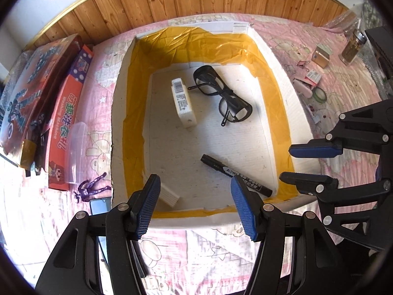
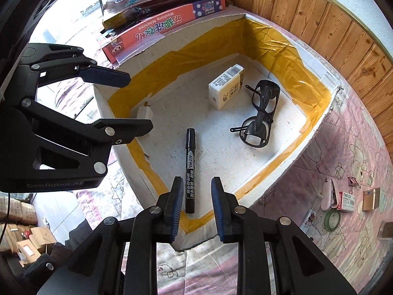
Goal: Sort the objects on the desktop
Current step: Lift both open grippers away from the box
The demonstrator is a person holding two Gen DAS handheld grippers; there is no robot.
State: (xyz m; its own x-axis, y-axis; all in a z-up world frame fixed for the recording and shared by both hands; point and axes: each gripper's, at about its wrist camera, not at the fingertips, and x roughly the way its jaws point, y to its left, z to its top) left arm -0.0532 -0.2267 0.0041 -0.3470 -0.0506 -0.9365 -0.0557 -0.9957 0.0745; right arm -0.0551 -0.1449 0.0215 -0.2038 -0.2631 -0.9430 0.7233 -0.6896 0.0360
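Note:
A white foam box [image 1: 196,152] lined with yellow tape holds a tissue pack [image 1: 183,102], black glasses [image 1: 222,93], a black marker [image 1: 235,175] and a small white ribbed block [image 1: 168,195]. My left gripper [image 1: 195,196] hangs open over the box's near edge with nothing between its pads. To its right, the right gripper [image 1: 286,163] hovers over the box's right wall. In the right wrist view, the right gripper [image 2: 197,191] stands slightly open above the marker [image 2: 190,167], which lies flat on the box floor [image 2: 221,147]. The tissue pack [image 2: 227,86], glasses [image 2: 260,115] and left gripper [image 2: 140,100] show there too.
Two toy boxes [image 1: 66,113], a clear plastic tub [image 1: 76,152], a purple figurine [image 1: 92,189] and a phone [image 1: 99,205] lie left of the box. On the pink cloth to the right are a green tape roll [image 1: 319,94], a small brown box [image 1: 320,55] and a glass jar [image 1: 352,46].

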